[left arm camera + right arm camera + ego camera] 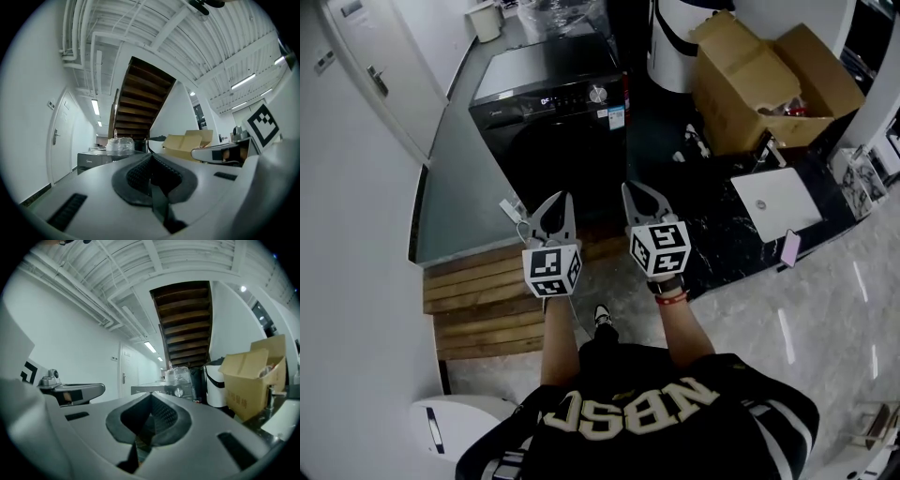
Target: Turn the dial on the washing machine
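A black front-loading washing machine (pixel 553 122) stands ahead on the floor, its silver dial (pixel 598 94) at the right of the control strip. My left gripper (pixel 560 202) and right gripper (pixel 635 190) are held side by side, well short of the machine, both pointing at it. Both are shut with nothing between the jaws. In the left gripper view, the left gripper (pixel 151 157) has its jaws meeting, with the machine (pixel 96 159) far off at the left. In the right gripper view, the right gripper (pixel 151 397) is closed and the dial (pixel 178 392) shows small and distant.
An open cardboard box (pixel 769 84) and a white bin (pixel 675 37) stand right of the machine. A plastic-wrapped bundle (pixel 562 17) lies on its top. Wooden steps (pixel 487 300) are at my lower left, a white door (pixel 375 75) on the left wall, and a white flat panel (pixel 778 202) at the right.
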### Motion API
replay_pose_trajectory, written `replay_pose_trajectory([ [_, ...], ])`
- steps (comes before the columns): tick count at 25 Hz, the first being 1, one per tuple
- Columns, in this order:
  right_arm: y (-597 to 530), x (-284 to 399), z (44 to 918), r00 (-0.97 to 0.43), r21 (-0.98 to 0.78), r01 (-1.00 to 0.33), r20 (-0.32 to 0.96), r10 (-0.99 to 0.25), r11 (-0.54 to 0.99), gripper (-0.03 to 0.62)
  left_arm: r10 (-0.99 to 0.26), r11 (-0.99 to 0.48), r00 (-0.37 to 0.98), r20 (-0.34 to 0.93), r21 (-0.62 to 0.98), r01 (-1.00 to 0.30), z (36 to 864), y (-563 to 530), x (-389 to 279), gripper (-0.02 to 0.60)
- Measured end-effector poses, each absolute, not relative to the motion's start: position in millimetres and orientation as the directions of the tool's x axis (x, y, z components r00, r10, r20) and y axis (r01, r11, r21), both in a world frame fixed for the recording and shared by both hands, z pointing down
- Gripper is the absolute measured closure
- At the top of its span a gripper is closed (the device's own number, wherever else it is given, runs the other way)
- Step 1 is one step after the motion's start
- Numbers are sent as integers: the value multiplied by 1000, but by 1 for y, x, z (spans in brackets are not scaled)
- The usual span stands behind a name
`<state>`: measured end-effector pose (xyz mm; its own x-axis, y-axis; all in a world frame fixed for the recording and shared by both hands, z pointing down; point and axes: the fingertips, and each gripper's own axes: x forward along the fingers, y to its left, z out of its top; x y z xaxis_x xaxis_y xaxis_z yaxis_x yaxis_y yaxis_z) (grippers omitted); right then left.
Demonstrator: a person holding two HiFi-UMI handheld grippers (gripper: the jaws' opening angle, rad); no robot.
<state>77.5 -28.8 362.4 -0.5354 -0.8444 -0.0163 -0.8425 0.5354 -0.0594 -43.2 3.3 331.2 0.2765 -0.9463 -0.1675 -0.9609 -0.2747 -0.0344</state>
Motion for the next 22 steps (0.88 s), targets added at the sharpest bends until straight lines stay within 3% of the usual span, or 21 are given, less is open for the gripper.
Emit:
replay_pose_trajectory([
  [12,-157,9,358,-500,-17,-866,-5,-866,500,586,-928,-330,328,-178,-19,-944,331,-129,-102,568],
  [22,-217,-8,382,-492,-7,-870,42,-869,492,586,-927,-352,350,-136,-9,-936,350,-191,-110,568],
])
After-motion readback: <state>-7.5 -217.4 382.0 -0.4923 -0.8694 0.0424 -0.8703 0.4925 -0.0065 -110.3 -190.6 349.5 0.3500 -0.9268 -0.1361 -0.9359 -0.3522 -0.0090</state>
